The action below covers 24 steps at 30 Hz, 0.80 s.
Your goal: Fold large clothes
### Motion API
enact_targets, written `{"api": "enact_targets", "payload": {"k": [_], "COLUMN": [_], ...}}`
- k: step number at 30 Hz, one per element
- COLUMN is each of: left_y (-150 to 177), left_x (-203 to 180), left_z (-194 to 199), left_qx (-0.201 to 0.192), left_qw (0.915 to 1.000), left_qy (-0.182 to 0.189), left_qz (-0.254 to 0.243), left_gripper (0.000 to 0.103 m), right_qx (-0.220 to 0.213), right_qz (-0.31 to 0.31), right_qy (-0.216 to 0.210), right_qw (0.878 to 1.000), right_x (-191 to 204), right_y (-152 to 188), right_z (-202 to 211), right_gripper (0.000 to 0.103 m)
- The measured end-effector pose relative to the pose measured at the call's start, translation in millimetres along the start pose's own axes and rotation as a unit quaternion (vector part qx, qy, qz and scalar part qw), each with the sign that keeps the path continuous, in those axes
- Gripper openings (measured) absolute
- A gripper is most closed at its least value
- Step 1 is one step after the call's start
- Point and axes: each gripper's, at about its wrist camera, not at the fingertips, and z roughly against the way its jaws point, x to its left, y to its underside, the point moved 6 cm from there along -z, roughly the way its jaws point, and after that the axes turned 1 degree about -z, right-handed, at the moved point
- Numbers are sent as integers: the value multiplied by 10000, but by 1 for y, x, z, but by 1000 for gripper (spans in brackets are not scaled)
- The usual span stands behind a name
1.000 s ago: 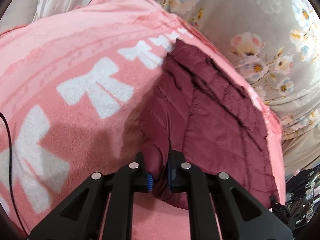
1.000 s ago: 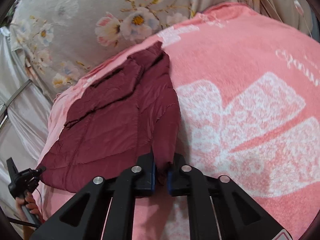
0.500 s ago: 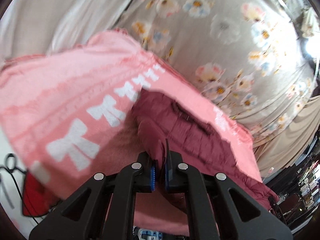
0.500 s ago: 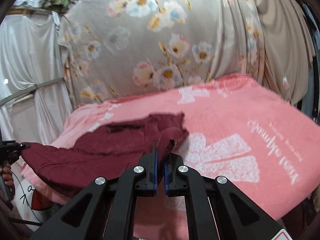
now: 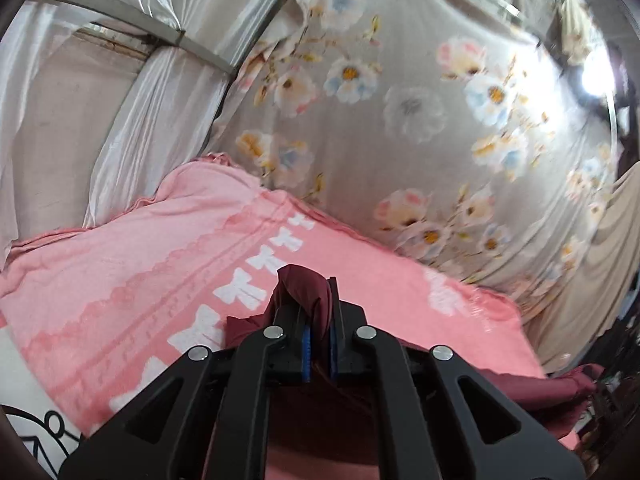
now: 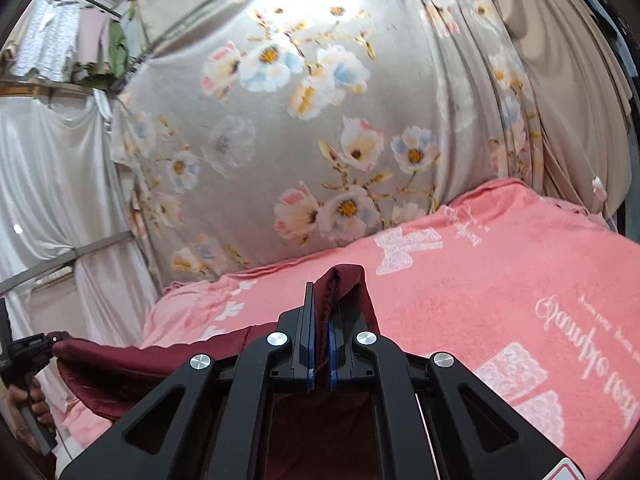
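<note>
A maroon quilted garment (image 5: 308, 292) is seen pinched between the blue pads of the left hand-held gripper (image 5: 318, 344), whose jaws are drawn almost together with only the bunched fabric filling the narrow gap. A fold of the cloth is pushed up above the fingertips, and more of it is draped down below and behind the black linkage, with a further stretch visible at the lower right of the left wrist view. In the right wrist view the same maroon garment (image 6: 344, 284) is clamped by the right hand-held gripper (image 6: 320, 344), its jaws likewise nearly closed on a thin, stitched edge of the cloth that is raised in a peak above the fingers. From there the garment is spread out to the left in a sagging band, and its far end is met by the left hand-held gripper (image 6: 24, 354), which is gripped from below by a person's hand (image 6: 28, 412). The garment is thus held up at two points above a bed covered by a pink blanket (image 6: 500, 280) printed with white bows and script lettering. Behind the bed a grey floral sheet (image 5: 420, 120) is hung as a backdrop, with pale white curtains (image 6: 48, 168) to one side and a beige drape (image 6: 568, 80) to the other.
</note>
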Motion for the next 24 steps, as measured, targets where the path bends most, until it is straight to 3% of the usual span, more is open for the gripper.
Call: {"api": "enact_targets", "payload": {"k": [9, 13, 20, 24], "left_y": [14, 27, 68, 87], "left_x": [7, 13, 28, 36], "left_z": [-126, -174, -238, -256], "left_qx": [549, 873, 1545, 1771], "left_qw": [9933, 9884, 9743, 9690], "left_qy": [-937, -1170, -1546, -1639], "left_qz": [-402, -430, -545, -526], "left_gripper": [5, 5, 5, 5], "right_qx": [582, 925, 1370, 1612], "right_qz": [-68, -154, -188, -184], "right_qy": [686, 975, 1340, 1434], "right_qw": [9959, 9908, 9813, 9763], "right_x": [-26, -40, -60, -69], "right_y": [19, 37, 71, 90], "right_z": [-122, -164, -207, -222], "right_gripper": [4, 4, 4, 4]}}
